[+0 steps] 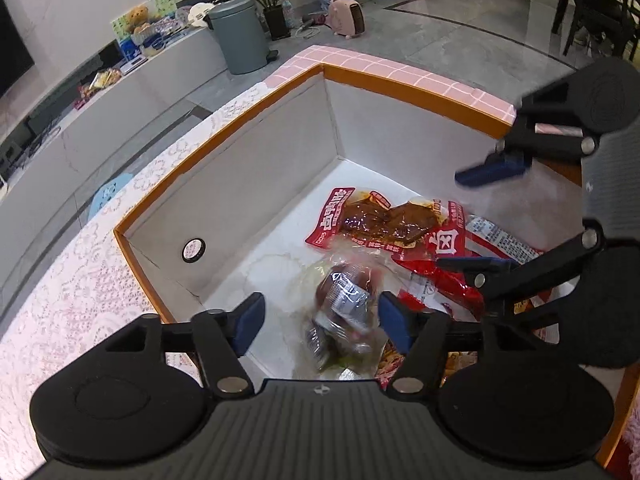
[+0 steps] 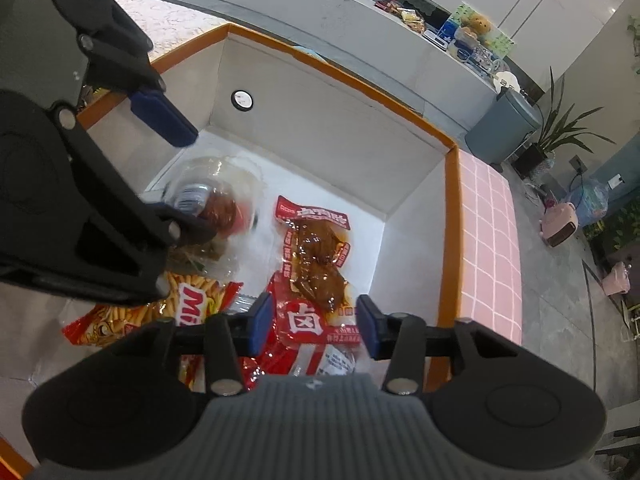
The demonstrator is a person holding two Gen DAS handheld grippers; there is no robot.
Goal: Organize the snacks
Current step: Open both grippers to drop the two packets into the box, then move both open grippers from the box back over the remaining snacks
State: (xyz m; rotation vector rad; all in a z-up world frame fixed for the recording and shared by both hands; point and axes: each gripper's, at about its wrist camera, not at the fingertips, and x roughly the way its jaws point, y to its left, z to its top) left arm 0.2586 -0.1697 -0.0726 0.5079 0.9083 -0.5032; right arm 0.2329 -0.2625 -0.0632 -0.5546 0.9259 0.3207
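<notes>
An orange-rimmed box (image 1: pixel 256 168) with white inner walls holds several snack packs. My left gripper (image 1: pixel 320 322) is open above a clear pack with a brown snack (image 1: pixel 344 300), which looks blurred between the blue pads. A red pack of braised meat (image 1: pixel 376 220) lies beside it. My right gripper (image 2: pixel 316 322) is open over the red packs (image 2: pixel 304 320); it also shows at the right of the left wrist view (image 1: pixel 480 216). The clear pack (image 2: pixel 216 204) and a red-yellow stick-snack bag (image 2: pixel 192 304) lie under the left gripper (image 2: pixel 176 172).
The box (image 2: pixel 448 216) stands on a pink lace-covered table (image 1: pixel 60 280). A grey bin (image 1: pixel 240 36), a plant and a pink heater (image 1: pixel 346 18) stand on the floor beyond. A long grey counter (image 2: pixel 360 28) carries more snacks and toys.
</notes>
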